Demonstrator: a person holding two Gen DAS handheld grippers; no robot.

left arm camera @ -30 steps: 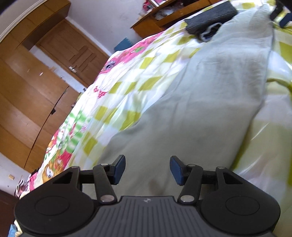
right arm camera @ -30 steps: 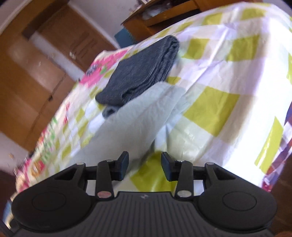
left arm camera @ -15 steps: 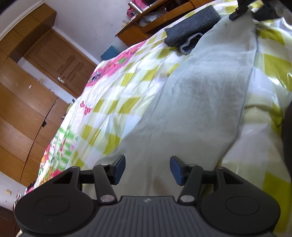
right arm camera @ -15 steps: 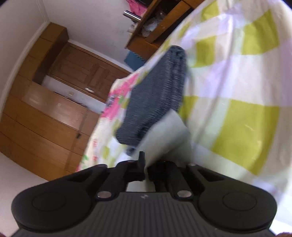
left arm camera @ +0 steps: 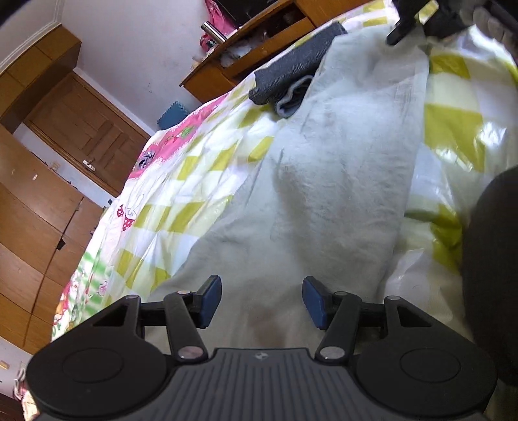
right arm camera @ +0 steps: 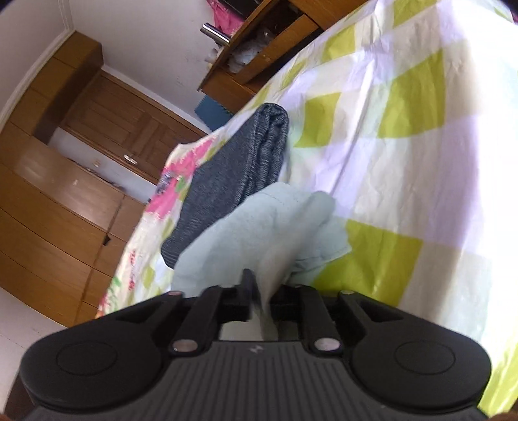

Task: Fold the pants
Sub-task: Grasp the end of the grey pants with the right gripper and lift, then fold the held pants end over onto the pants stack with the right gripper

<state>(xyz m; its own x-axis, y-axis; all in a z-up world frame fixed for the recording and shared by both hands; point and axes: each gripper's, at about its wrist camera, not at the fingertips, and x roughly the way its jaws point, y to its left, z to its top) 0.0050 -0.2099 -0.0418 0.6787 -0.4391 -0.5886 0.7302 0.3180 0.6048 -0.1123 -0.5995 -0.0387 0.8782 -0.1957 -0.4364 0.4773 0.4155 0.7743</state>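
Note:
Pale grey-green pants [left arm camera: 340, 181] lie stretched along the checked bedspread [left arm camera: 453, 129]. My left gripper [left arm camera: 262, 299] is open and empty, hovering just above the near end of the pants. My right gripper [right arm camera: 260, 299] is shut on the far end of the pants [right arm camera: 259, 233], with cloth bunched between its jaws and lifted slightly. In the left wrist view the right gripper [left arm camera: 408, 26] shows at the far top, holding that end.
A folded dark grey garment [left arm camera: 294, 68] lies on the bed beside the far end of the pants; it also shows in the right wrist view [right arm camera: 239, 168]. A wooden desk [left arm camera: 259, 42] stands beyond the bed. Wooden wardrobes [left arm camera: 39, 210] line the left.
My right gripper shut on the far end of the pants and has lifted it a little. My left gripper stayed open and drew back along the pants.

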